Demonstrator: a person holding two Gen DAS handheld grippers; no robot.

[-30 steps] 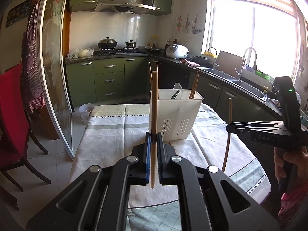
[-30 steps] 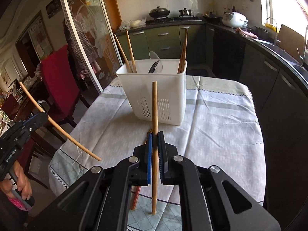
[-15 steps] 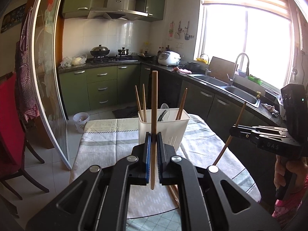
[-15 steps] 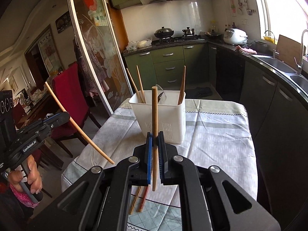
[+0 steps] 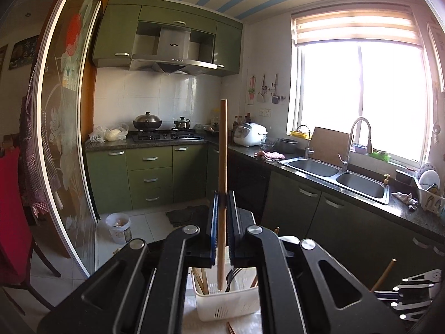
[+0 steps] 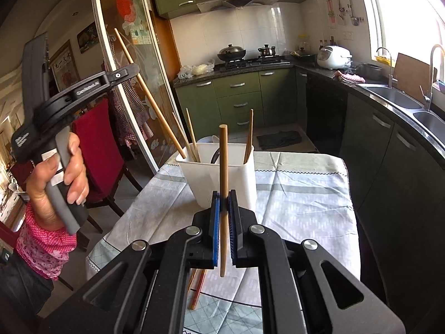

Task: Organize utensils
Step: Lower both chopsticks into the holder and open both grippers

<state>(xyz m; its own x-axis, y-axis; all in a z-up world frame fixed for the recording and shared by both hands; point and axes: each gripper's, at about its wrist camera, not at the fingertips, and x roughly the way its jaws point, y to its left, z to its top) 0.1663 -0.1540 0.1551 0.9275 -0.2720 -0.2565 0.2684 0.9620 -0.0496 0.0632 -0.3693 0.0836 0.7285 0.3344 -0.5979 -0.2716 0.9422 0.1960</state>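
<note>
Your left tongs are clenched on a long light wooden chopstick. In the left wrist view its long axis runs nearly upright; in the right wrist view it slants, top leaning to that view's left. Its lower tip hangs over the white slotted plastic utensil holder, at the rim, among the chopsticks and dark-handled cutlery already standing there.

Your right tongs are clenched on a second light wooden chopstick, held upright with its lower end in the air, short of the holder. More chopsticks lie flat on the counter below, near its front edge.

The counter wears a pale grey-green patterned cloth. Around it stands a kitchen: green cabinets, a gas hob with pots, a white rice cooker, a steel double sink under a bright window, and a red-draped chair.
</note>
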